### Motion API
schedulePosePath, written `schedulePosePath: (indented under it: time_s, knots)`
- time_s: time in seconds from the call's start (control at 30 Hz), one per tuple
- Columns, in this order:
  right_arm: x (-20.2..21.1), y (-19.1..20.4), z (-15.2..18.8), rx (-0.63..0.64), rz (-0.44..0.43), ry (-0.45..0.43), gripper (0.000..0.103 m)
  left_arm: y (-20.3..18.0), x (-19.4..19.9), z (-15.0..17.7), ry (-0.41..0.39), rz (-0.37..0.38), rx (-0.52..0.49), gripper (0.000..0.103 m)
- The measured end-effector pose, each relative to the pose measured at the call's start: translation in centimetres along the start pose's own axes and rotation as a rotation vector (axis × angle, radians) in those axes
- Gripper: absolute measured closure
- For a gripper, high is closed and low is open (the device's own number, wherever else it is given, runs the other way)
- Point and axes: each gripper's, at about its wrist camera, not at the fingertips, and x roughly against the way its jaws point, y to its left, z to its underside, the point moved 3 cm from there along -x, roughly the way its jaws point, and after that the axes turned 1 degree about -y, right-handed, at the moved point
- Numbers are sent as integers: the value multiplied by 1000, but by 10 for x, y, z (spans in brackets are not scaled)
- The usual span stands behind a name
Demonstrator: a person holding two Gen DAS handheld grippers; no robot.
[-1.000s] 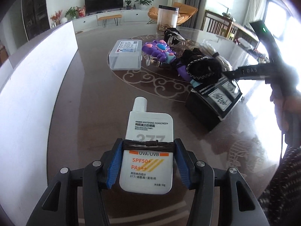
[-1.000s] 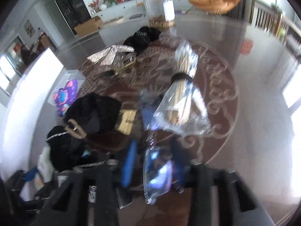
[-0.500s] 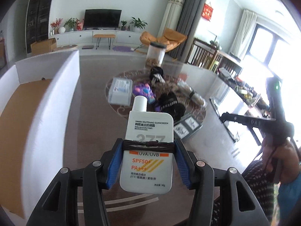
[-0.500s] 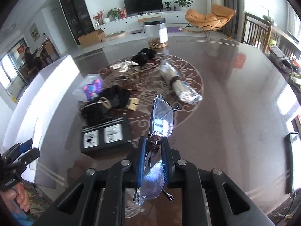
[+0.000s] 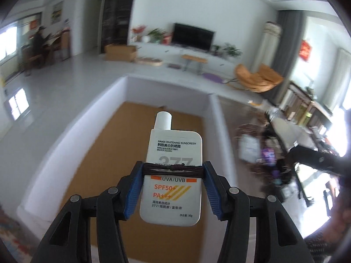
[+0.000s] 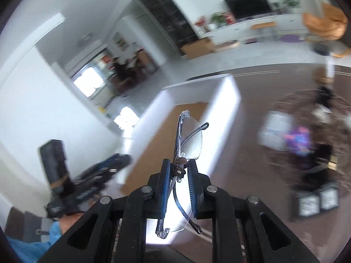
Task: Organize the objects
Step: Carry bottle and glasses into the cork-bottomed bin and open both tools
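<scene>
Here the left tool (image 5: 173, 173) is clamped part-open on a white sunscreen bottle (image 5: 172, 175), its blue pads (image 5: 133, 188) pressing both flat sides, cap pointing away from the camera; a dark cord (image 5: 173, 168) runs across the bottle between the pads. The bottle hangs in the air above a white-walled box (image 5: 211, 114) with a brown floor. The right tool (image 6: 178, 175) is closed nearly all the way on a pair of clear glasses (image 6: 188, 138), gripped at the bridge, where a brown cord (image 6: 178, 167) is wound; one lens stands above the pads, the other below, temples folded. The glasses are held in the air over the same box (image 6: 221, 100), whose near wall lies just behind them. In the right view the left tool (image 6: 96, 175) shows at lower left with a hand (image 6: 70, 219) under it. Right of the box lies the dark surface (image 6: 252, 175), with a blurred heap of objects well apart from both tools
</scene>
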Motion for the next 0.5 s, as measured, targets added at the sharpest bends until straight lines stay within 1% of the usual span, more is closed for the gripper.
schedulePosePath:
  time_s: [0.03,0.1,0.13,0.17,0.2,0.23,0.27,0.3,0.33,0.37,0.4,0.43,0.5]
  knots:
    - [-17,13,-3,23,-9,19,86,14,-7,4,28,-27,16,50]
    - [-57,38,-7,72,-11,77,86,40,-26,14,124,-77,55,50]
    - [-75,43,-7,80,-14,105,86,51,-37,21,191,-103,83,49]
    - [-93,48,-4,92,-9,140,86,61,-46,27,251,-121,117,49]
    - [-113,54,0,121,29,185,84,72,-53,34,308,-131,167,49]
    - [-127,59,4,152,63,221,75,76,-57,38,331,-129,193,49]
    - [-141,62,9,184,86,264,65,80,-58,41,350,-119,221,47]
    - [-149,63,15,206,93,294,41,82,-59,43,359,-114,238,46]
    - [-148,63,18,214,93,288,25,81,-58,43,349,-114,231,43]
    - [-141,64,20,219,91,262,23,79,-56,42,335,-127,224,34]
    - [-134,60,21,223,92,242,22,75,-52,40,306,-151,217,30]
    - [-127,51,22,224,98,226,22,70,-48,37,272,-163,209,28]
    - [-99,38,23,219,122,157,20,51,-44,28,231,-146,197,28]
